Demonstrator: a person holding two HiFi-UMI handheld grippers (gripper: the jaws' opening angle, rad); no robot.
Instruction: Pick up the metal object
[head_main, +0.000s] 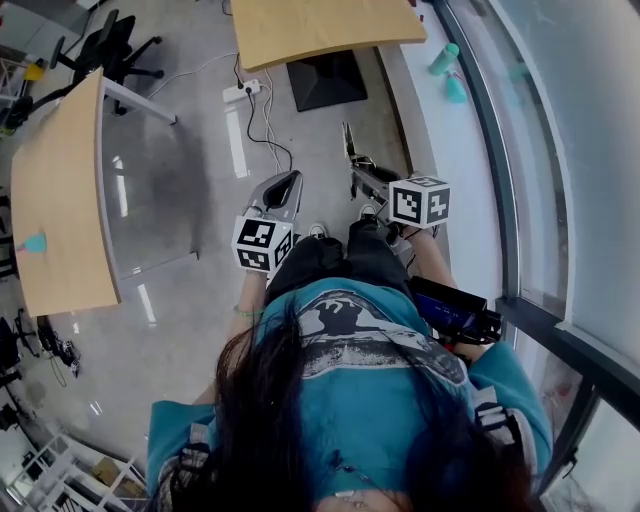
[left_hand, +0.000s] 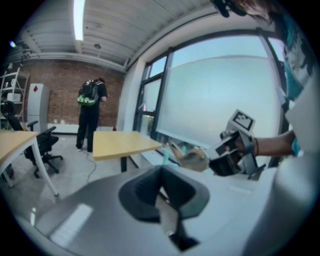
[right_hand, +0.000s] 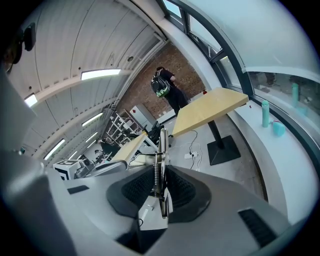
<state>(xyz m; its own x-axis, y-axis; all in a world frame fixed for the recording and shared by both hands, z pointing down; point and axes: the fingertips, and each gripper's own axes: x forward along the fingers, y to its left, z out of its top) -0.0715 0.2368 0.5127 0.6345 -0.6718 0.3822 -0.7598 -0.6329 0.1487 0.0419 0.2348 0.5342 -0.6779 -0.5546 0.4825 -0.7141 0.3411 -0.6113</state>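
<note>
The metal object (right_hand: 160, 150), a thin bright piece with a coil spring along it, stands upright between the dark pads of my right gripper (right_hand: 161, 176), which is shut on it. In the head view it pokes out ahead of the right gripper (head_main: 356, 180) as a slim metal object (head_main: 348, 142) above the floor. My left gripper (left_hand: 161, 176) has its pads meeting at the tips with nothing between them; in the head view the left gripper (head_main: 284, 190) is held beside the right one, at the person's front. The left gripper view shows the right gripper (left_hand: 196, 159) off to its right.
A wooden table (head_main: 320, 28) on a black base (head_main: 325, 78) stands ahead, with a power strip (head_main: 246, 90) and cables on the floor. Another wooden table (head_main: 60, 200) is at the left, and an office chair (head_main: 112, 45) at the far left. Teal bottles (head_main: 446, 60) sit on the window ledge at the right. A person with a backpack (left_hand: 91, 112) stands far off.
</note>
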